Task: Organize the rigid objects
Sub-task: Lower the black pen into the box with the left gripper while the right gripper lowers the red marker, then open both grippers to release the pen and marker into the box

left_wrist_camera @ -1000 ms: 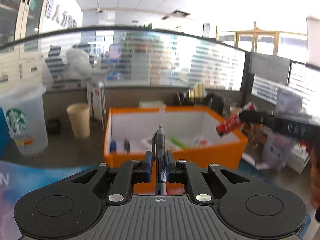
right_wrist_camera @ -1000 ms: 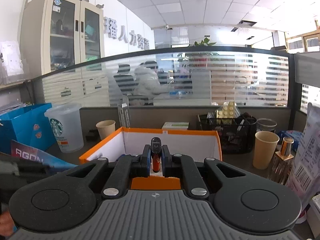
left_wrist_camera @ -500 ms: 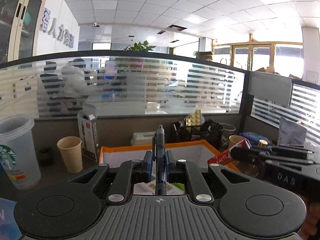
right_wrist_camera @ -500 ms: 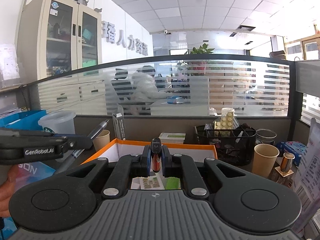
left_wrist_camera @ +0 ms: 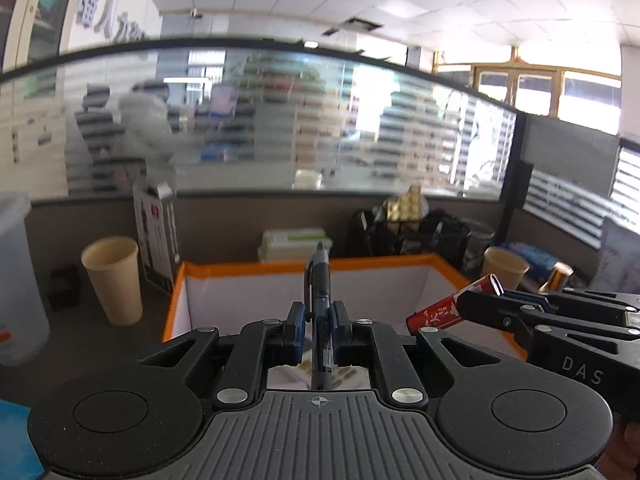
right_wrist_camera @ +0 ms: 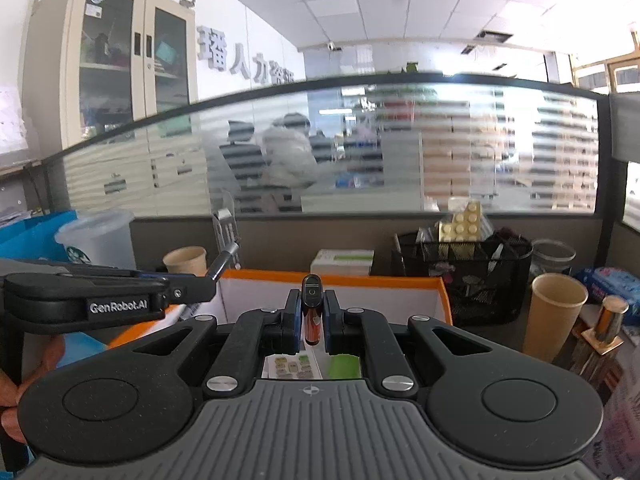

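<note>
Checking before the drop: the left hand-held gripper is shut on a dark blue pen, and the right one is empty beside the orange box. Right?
Not quite. The left hand-held gripper is shut on the dark blue pen, but the right hand-held gripper is not empty: it is shut on a small red lighter, as the right wrist view shows. Both are at the orange box.

Ahead of the fingers, the orange-rimmed box (right_wrist_camera: 443, 300) is open-topped — free entry from above. Obstacles flank it: paper cup (left_wrist_camera: 114, 280) left, wire-mesh organiser (right_wrist_camera: 460, 280) and second cup (right_wrist_camera: 554, 316) right (partition wall (right_wrist_camera: 280, 236) behind).
</note>
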